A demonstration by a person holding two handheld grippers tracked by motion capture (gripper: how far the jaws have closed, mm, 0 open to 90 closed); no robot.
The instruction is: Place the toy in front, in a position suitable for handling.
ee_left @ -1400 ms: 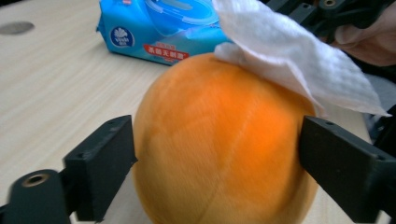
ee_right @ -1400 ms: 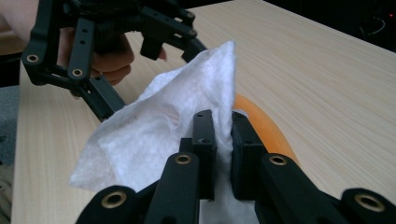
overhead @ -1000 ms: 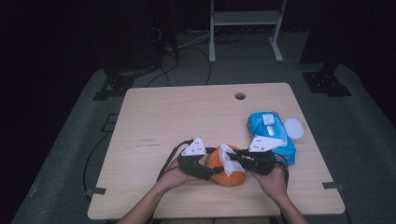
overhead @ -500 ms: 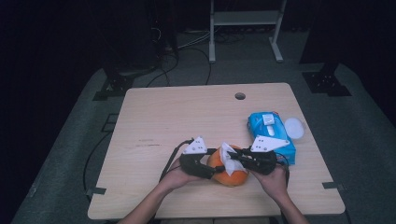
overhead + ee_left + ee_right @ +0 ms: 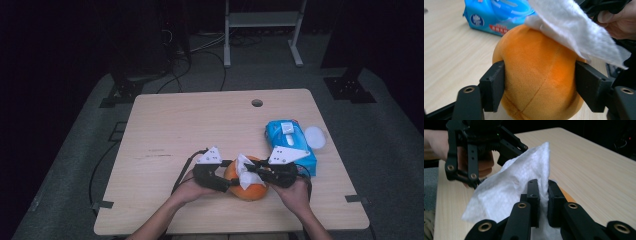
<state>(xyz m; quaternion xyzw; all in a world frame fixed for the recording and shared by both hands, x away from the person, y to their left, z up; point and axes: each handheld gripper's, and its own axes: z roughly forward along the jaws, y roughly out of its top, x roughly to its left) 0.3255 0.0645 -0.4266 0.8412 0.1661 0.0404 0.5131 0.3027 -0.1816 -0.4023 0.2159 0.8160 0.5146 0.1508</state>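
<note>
An orange plush ball (image 5: pixel 252 189) sits on the table near the front edge. My left gripper (image 5: pixel 231 182) comes at it from the left. Its jaws have just been closing, and in the left gripper view both pads (image 5: pixel 494 85) press the sides of the ball (image 5: pixel 536 72). My right gripper (image 5: pixel 250 169) reaches in from the right and is shut on a white tissue (image 5: pixel 245 172). The tissue (image 5: pixel 574 32) drapes over the ball's top. In the right gripper view the tissue (image 5: pixel 519 182) is pinched in that gripper (image 5: pixel 543 190).
A blue pack of wipes (image 5: pixel 290 142) lies just behind my right hand, with a white round lid (image 5: pixel 315 136) beside it near the table's right edge. The wooden table (image 5: pixel 200 125) has a small cable hole (image 5: pixel 257 103) at the back.
My left gripper has edged slightly to the right, closer onto the orange ball. The right gripper and the tissue have kept their place.
</note>
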